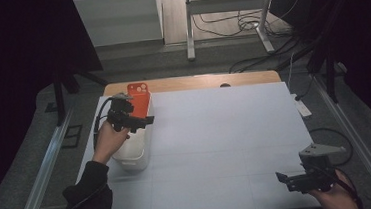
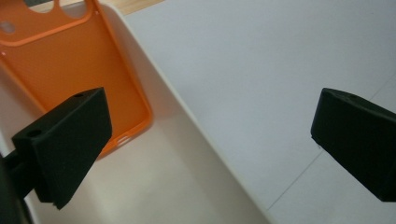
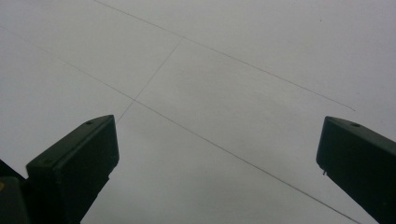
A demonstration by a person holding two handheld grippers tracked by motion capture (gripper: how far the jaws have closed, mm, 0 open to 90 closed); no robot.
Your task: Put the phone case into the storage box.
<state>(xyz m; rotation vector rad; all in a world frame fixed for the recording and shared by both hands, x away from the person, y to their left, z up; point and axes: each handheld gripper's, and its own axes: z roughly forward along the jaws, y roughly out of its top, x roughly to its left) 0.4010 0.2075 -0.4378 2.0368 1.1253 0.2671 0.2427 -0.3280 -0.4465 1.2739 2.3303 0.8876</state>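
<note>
An orange phone case (image 1: 140, 99) stands propped in the far end of a white bin (image 1: 135, 147) at the left side of the white table (image 1: 227, 146). Its long axis runs near to far, tilted up, with the camera cut-outs at the far, upper end and the bottom edge down inside the bin. The left gripper view shows its hollow inner side (image 2: 70, 70) lying against the bin's wall (image 2: 187, 135). The left gripper (image 1: 139, 121) hangs over the bin just near of the case, jaws spread wide and holding nothing. The right gripper (image 1: 292, 180) sits at the near right corner over bare table (image 3: 224, 93), jaws likewise released and well apart
</note>
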